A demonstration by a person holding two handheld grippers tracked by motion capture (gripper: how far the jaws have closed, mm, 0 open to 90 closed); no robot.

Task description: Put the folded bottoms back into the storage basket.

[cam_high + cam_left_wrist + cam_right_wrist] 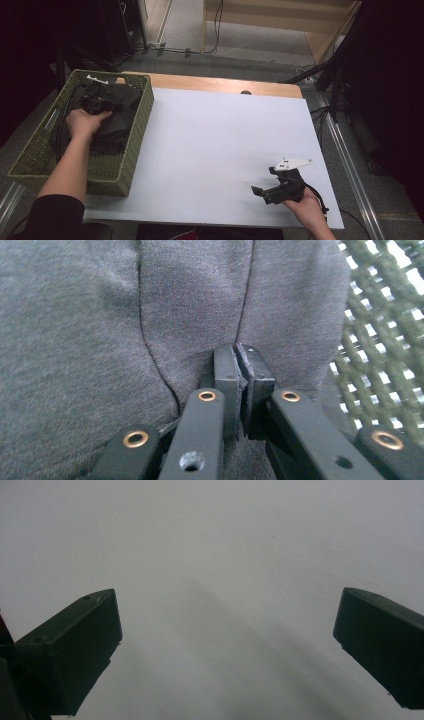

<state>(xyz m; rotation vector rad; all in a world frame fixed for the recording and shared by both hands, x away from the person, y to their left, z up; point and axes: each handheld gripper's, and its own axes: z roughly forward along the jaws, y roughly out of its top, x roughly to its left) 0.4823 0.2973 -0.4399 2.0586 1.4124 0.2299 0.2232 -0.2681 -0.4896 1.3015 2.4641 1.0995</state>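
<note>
The left gripper [102,105] sits inside the woven green basket [132,145] at the left edge of the table, its jaws pressed together against the dark grey garment [117,112] that fills the basket's far half. In the left gripper view the two pads [235,372] meet flush at a seam of the cloth [150,305]; whether any fold is pinched between them cannot be told. The cloth is a soft, fine-knit fabric with stitched seams; the basket wall [380,340] is coarse open wickerwork, just beside the jaws to their right.

The right gripper [270,192] rests low over the white table sheet [220,150] at the near right, jaws spread wide, holding nothing. The sheet is smooth, flat and bare between basket and right gripper. A wooden strip [225,85] borders its far edge.
</note>
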